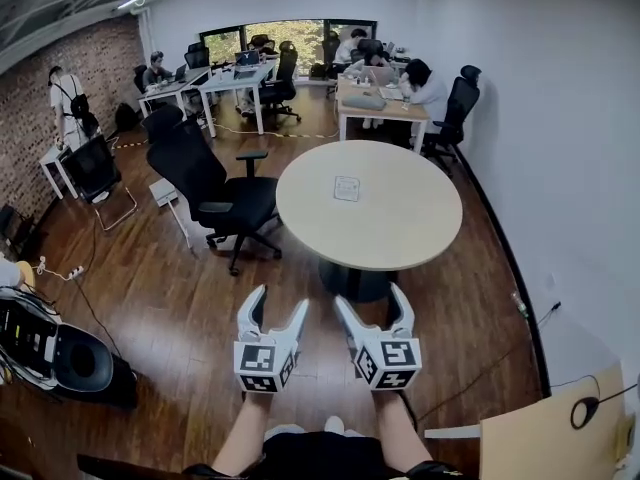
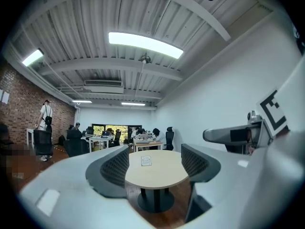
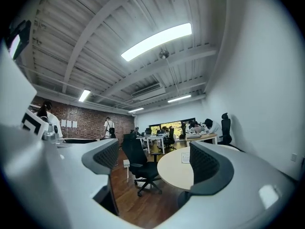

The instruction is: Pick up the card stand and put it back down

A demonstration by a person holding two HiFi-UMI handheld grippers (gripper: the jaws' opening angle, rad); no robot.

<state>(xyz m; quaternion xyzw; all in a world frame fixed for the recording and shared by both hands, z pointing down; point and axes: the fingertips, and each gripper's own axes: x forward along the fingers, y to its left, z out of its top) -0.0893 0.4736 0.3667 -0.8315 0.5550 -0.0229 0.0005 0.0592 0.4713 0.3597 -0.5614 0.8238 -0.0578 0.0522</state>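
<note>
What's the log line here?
phase: pre-grasp | left gripper: open, empty | right gripper: open, empty | card stand: on round table, untouched

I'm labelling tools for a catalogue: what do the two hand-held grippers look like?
Both the left gripper and right gripper have pale grey curved jaws lined with dark, mesh-textured pads. Each carries a cube of black-and-white square markers. The forearms are bare.

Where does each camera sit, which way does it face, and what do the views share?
Head view: on the head, steeply down at the round table and card stand; forearms, left claw, right claw show.
Left gripper view: on the left claw, across at the table; its open jaws frame it.
Right gripper view: on the right claw, toward a black chair left of the table; open jaws.
Shared: table and card stand in all.
</note>
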